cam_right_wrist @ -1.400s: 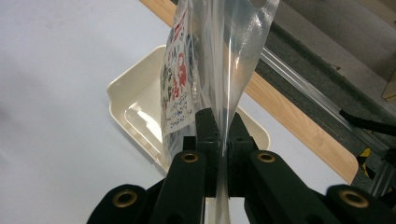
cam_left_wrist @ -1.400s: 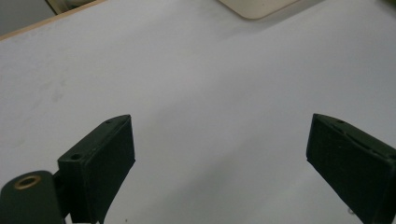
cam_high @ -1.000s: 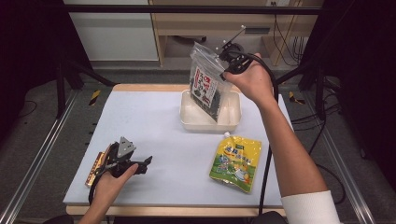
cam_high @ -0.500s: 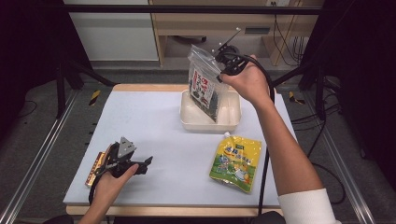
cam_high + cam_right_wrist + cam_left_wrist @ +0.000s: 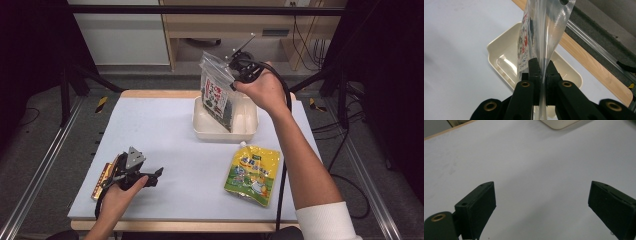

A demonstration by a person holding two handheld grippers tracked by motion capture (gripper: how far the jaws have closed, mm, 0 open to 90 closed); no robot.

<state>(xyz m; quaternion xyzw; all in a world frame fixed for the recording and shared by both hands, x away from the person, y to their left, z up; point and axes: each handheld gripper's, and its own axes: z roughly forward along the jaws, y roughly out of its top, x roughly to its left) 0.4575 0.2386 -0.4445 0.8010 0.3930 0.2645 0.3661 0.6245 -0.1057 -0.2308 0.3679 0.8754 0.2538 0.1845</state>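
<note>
Right hand-held gripper (image 5: 234,70) is clamped on the clear top edge of the seaweed packet (image 5: 216,97); in the right gripper view its 2 jaws pinch the plastic flat between them (image 5: 541,75). Compared with 1 second ago, the packet has shifted slightly leftward and hangs a touch steeper, its lower corner dipping inside the cream tray (image 5: 250,134) at the far side of the tabletop (image 5: 165,130). The move is small, so this reads as the final lining-up before the packet is lowered and let go into the tray, or just as well the first lift out of it; the frames do not settle which.

Left hand-held gripper (image 5: 150,176) rests near the front-left corner of the tabletop, jaws spread wide with nothing between them, and has not moved. Beside it lies a small brown-and-gold packet (image 5: 101,177). A yellow pouch (image 5: 252,172) lies flat in front of the tray, untouched, likely the next item to handle.
</note>
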